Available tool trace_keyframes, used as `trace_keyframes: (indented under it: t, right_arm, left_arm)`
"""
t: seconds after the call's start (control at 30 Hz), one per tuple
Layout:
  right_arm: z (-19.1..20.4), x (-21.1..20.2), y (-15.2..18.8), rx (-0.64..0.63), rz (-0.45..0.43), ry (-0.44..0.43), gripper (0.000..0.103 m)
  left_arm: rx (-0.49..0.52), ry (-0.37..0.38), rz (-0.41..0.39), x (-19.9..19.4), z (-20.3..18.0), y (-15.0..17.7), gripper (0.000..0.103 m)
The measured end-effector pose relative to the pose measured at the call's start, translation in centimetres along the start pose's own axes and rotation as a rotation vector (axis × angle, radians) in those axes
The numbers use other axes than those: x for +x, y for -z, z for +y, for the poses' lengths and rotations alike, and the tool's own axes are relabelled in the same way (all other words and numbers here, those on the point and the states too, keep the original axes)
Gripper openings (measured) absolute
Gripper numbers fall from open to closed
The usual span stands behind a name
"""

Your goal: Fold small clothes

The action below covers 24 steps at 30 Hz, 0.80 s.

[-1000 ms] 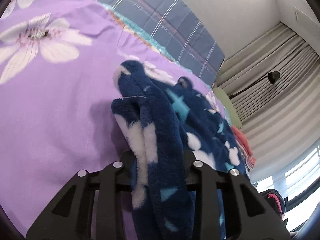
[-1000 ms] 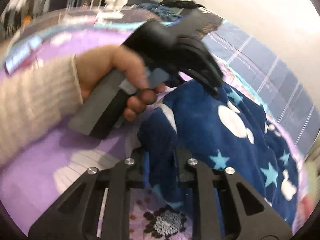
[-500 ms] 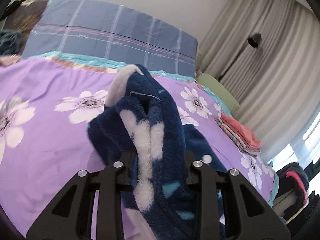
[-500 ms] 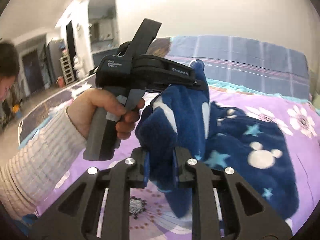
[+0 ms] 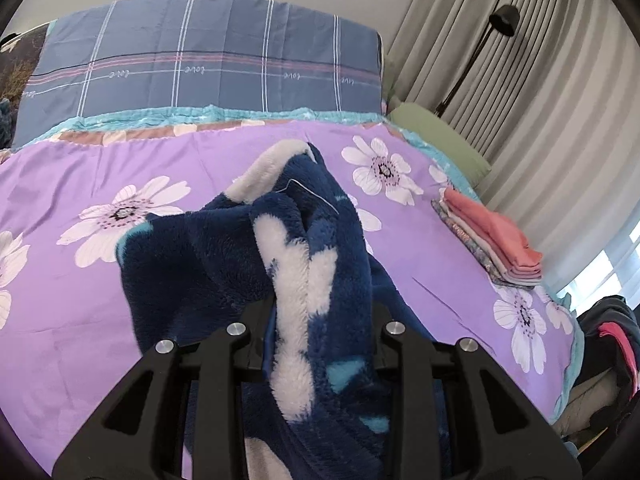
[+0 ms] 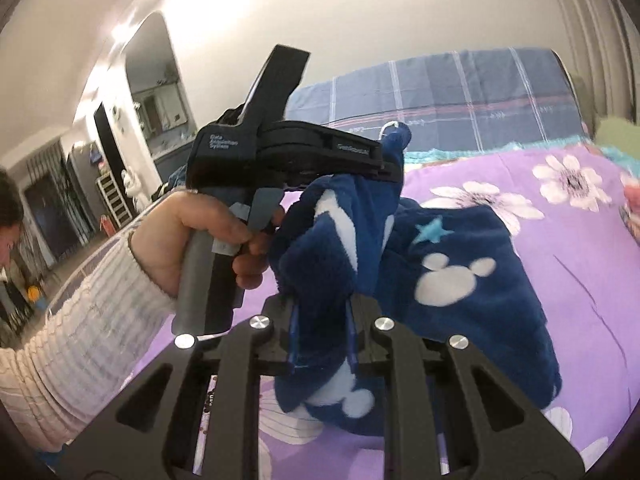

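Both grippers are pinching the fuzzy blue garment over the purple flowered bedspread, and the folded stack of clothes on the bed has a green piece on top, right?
Not quite: the folded stack has a pink piece on top, as the left wrist view shows. Otherwise yes: the left gripper and right gripper both pinch the blue garment over the purple bedspread.

The left wrist view sits low over the bed (image 5: pixel 100 320), close behind its tool (image 5: pixel 320 344), facing the headboard (image 5: pixel 208 56) and curtains (image 5: pixel 540 92). The right wrist view looks from beside it, also toward the headboard (image 6: pixel 460 96), angled to the doorway (image 6: pixel 156 92). Both share the fleece (image 5: pixel 224 256) and headboard.
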State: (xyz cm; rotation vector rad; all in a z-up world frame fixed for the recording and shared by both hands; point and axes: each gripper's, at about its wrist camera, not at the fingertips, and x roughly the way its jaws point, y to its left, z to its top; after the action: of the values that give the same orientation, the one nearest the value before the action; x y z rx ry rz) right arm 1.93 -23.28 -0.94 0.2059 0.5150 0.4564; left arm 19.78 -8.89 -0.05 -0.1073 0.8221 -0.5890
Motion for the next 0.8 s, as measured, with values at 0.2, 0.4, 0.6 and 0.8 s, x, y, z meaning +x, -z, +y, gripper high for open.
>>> trace_keyframes:
  t: [0.2, 0.4, 0.6, 0.8]
  right_arm:
    - [-5.5, -1.3, 1.4, 0.188, 0.009, 0.004, 0.017]
    - [-9.8, -2.3, 3.6, 0.331, 0.026, 0.037, 0.017]
    - [-12.9, -2.5, 6.9, 0.461, 0.085, 0.074, 0.028]
    - [-11.8, -2.6, 5.9, 0.361, 0.090, 0.052, 0.063]
  left_arm:
    - [0.058, -0.076, 0.070, 4.9, -4.3, 0.0, 0.031]
    - [0.130, -0.118, 0.168, 10.4, -8.2, 0.7, 0.038]
    - [0.245, -0.143, 0.190, 13.6, -11.4, 2.6, 0.062]
    - [0.261, -0.132, 0.210, 14.0, -11.7, 2.7, 0.069]
